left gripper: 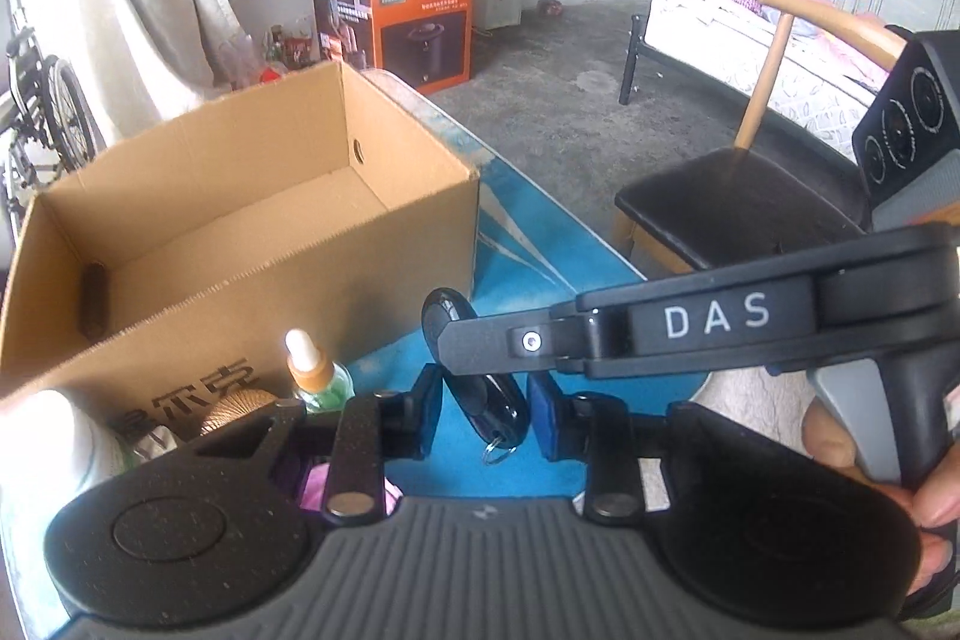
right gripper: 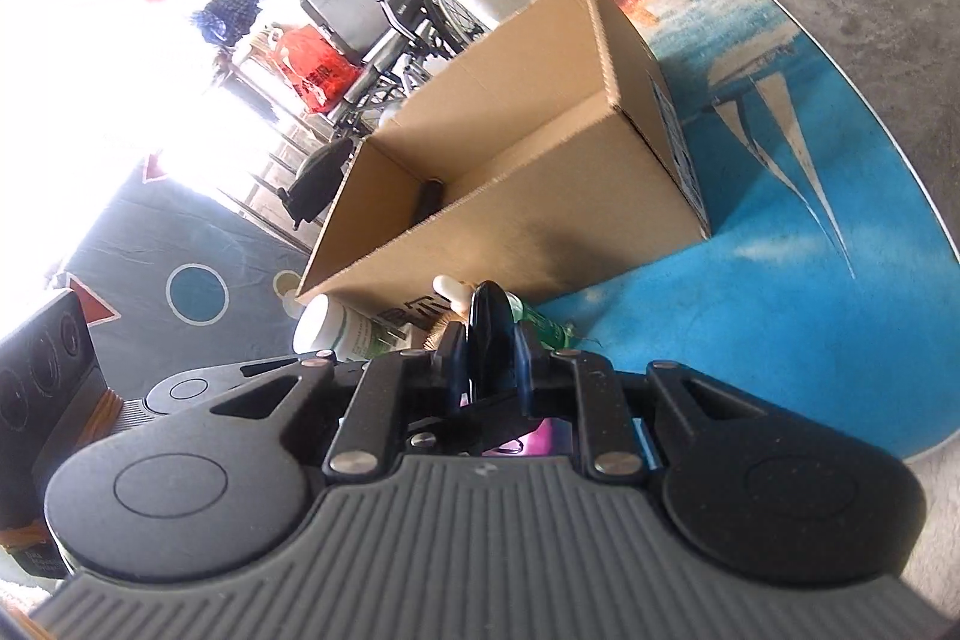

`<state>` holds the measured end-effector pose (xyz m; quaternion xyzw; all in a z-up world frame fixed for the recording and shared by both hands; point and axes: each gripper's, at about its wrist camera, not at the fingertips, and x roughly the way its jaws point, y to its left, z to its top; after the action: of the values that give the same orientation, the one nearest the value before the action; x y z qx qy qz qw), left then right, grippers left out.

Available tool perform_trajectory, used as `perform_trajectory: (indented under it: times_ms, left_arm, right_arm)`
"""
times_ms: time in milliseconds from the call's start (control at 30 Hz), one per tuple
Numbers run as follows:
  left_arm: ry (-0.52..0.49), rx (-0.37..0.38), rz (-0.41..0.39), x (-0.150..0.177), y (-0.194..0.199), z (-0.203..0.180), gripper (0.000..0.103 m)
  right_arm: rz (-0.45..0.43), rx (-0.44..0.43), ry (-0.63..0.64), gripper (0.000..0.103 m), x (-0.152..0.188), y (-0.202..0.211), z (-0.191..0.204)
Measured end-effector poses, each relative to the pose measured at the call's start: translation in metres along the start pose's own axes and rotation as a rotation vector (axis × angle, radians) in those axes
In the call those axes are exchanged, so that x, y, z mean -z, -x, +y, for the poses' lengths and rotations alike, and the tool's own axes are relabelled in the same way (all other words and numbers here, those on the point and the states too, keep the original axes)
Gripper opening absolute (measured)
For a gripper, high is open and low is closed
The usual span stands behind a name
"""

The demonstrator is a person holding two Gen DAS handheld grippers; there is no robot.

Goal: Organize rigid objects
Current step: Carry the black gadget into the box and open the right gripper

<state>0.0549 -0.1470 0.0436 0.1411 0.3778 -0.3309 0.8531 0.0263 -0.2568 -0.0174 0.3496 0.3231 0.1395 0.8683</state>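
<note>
A black key fob (left gripper: pixel 447 319) with a key ring hangs between the blue pads of my left gripper (left gripper: pixel 483 415), whose jaws stand apart and do not touch it. My right gripper (right gripper: pixel 487 358) is shut on the same fob (right gripper: pixel 489 334), seen edge-on; its finger (left gripper: pixel 516 343) crosses the left wrist view from the right. An open cardboard box (left gripper: pixel 252 280) stands just beyond on the blue table, with a dark cylinder (left gripper: pixel 93 295) inside at its left end. It also shows in the right wrist view (right gripper: pixel 540 214).
A green dropper bottle (left gripper: pixel 315 370), a twine spool (left gripper: pixel 234 409) and a white container (right gripper: pixel 336 325) sit against the box front. The blue round table (right gripper: pixel 810 310) ends at right. A black chair (left gripper: pixel 738 202), a bed, an orange carton (left gripper: pixel 414 22) and a wheelchair (right gripper: pixel 384 28) stand around.
</note>
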Motion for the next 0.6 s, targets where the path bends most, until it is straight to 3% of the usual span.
perform_trajectory:
  times_ms: [133,300,467,600]
  left_arm:
    - [0.0,-0.077,-0.111,-0.022,0.038,0.014,0.032]
    - [0.036,-0.157,-0.142,-0.051,0.06,0.051,0.032]
    - [0.106,-0.183,-0.065,-0.073,0.044,0.106,0.032]
    - [0.167,-0.165,0.052,-0.08,0.007,0.155,0.032]
  right_arm:
    - [-0.044,-0.066,0.116,0.015,-0.032,0.005,0.039]
    - [-0.014,-0.149,0.217,0.015,-0.081,-0.022,0.081]
    - [0.137,-0.18,0.201,0.015,-0.133,-0.085,0.107]
    - [0.299,-0.127,0.164,0.015,-0.159,-0.153,0.111]
